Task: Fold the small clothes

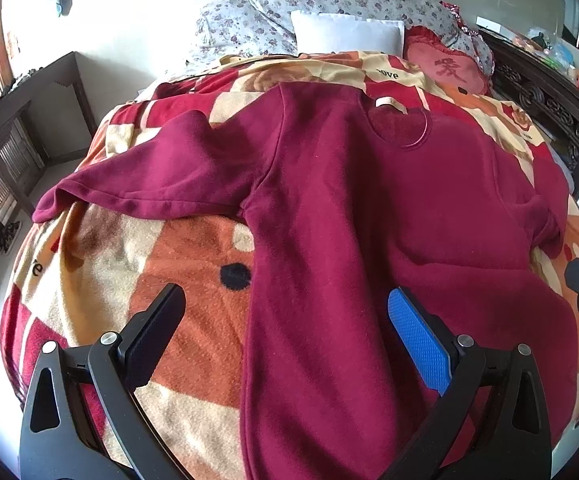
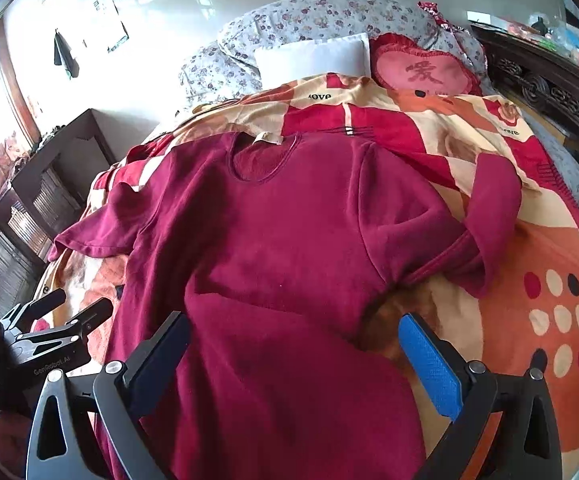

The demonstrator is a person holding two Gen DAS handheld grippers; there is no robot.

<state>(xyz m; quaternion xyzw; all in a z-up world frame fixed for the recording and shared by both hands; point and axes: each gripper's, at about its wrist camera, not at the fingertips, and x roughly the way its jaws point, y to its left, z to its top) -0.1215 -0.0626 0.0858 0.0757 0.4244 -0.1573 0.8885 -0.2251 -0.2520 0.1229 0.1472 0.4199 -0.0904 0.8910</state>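
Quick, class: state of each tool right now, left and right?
Left tool: open, holding nothing, above the shirt.
Right tool: open, holding nothing.

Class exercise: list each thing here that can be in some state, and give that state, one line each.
maroon shirt: spread flat, front up, unfolded
shirt's left sleeve: stretched outward
shirt's right sleeve: bent, doubled over itself
left gripper: open, empty, over the hem
right gripper: open, empty
blanket: laid over the bed
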